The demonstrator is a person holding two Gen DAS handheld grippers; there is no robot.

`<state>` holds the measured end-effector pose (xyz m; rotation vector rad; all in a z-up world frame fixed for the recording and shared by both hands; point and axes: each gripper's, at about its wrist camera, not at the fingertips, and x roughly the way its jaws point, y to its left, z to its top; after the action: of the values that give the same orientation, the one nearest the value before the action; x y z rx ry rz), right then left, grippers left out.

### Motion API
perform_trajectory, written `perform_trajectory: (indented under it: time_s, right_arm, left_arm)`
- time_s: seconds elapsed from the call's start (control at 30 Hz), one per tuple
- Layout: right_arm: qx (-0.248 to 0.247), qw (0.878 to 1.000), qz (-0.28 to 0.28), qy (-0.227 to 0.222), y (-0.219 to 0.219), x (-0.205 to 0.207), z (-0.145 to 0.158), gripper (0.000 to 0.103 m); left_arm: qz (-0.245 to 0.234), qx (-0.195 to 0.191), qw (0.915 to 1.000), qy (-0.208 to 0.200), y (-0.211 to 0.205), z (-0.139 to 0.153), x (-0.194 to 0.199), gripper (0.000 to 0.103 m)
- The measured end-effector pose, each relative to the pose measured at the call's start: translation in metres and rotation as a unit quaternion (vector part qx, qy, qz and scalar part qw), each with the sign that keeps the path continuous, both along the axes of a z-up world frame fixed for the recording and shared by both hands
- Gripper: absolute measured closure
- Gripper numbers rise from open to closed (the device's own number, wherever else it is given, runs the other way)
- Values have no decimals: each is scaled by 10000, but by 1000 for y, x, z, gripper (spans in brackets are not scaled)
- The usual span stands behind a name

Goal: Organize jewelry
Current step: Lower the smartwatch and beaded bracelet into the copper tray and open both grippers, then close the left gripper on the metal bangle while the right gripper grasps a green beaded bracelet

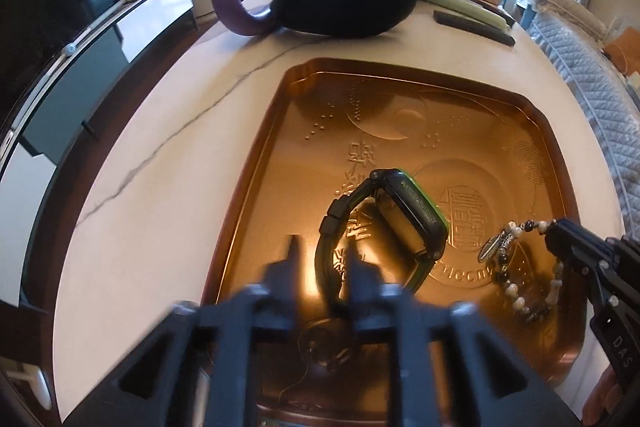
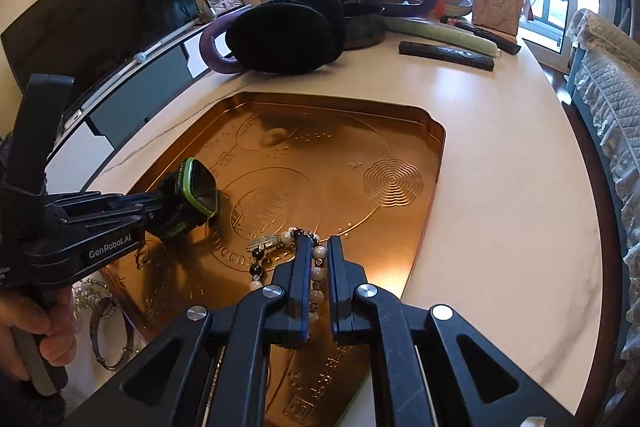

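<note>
A gold embossed tray [image 1: 400, 99] [image 2: 400, 131] lies on the pale table. A black watch with green trim [image 1: 412, 211] [image 2: 200, 187] stands on its edge in the tray. My left gripper [image 1: 324, 255] [image 2: 160, 209] is open, with the watch strap between its fingers and a bright gap beside the strap. A beaded bracelet [image 1: 516, 291] [image 2: 256, 269] with a silver feather charm [image 1: 490, 247] hangs just over the tray's near right part. My right gripper [image 2: 320, 247] [image 1: 560, 231] is shut on its beads.
Black earmuffs [image 2: 288, 35] with a purple band, a dark remote [image 2: 448, 53] and a pale green stick lie behind the tray. A metal bangle [image 2: 108, 331] and other jewelry lie on the table left of the tray. A quilted chair stands at the right.
</note>
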<state>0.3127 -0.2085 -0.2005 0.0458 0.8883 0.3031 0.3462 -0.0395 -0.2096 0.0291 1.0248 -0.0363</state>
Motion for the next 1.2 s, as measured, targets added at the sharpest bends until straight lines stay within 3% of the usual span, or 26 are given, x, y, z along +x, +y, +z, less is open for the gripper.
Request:
perform_trajectory:
  time_s: [0.03,0.07,0.1,0.13,0.2,0.47,0.6,0.73,0.87,0.93,1.03,1.2]
  right_arm:
    - [-13,10000,-11,18,0,0,1,92]
    - [-38,10000,-2,-7,1,-1,3,89]
    - [-52,10000,25,-42,1,-2,5,77]
    - [-69,9999,15,-90,1,-4,7,59]
    - [-34,9998,-38,-212,-2,-9,14,47]
    - [131,9985,-231,-489,-17,-41,41,47]
    - [374,9976,-283,-505,-30,-63,49,47]
    - [835,9950,-309,-446,-39,-74,54,47]
    - [460,9976,-215,-477,-30,-90,54,56]
    - [740,9967,-75,-337,-30,-102,54,66]
    - [766,9967,152,-237,-23,-118,53,70]
    - [571,9973,439,-120,-7,-136,43,70]
  left_arm:
    - [25,-47,9999,-132,1,5,-4,28]
    - [72,-16,9996,-270,1,10,-7,19]
    - [103,22,9989,-458,2,17,-13,12]
    - [98,16,9983,-570,2,22,-18,12]
    - [35,-122,9980,-617,2,30,-27,12]
    - [-100,-403,9924,-1160,3,61,-85,12]
    - [-71,-663,9914,-1126,12,65,-107,12]
    - [-277,-561,9922,-1081,19,63,-128,22]
    - [-501,-692,9911,-1016,29,54,-145,33]
    - [-590,-726,9914,-919,33,48,-151,42]
    - [-749,-711,9913,-817,37,41,-157,54]
    - [-886,-653,9926,-512,41,25,-162,64]
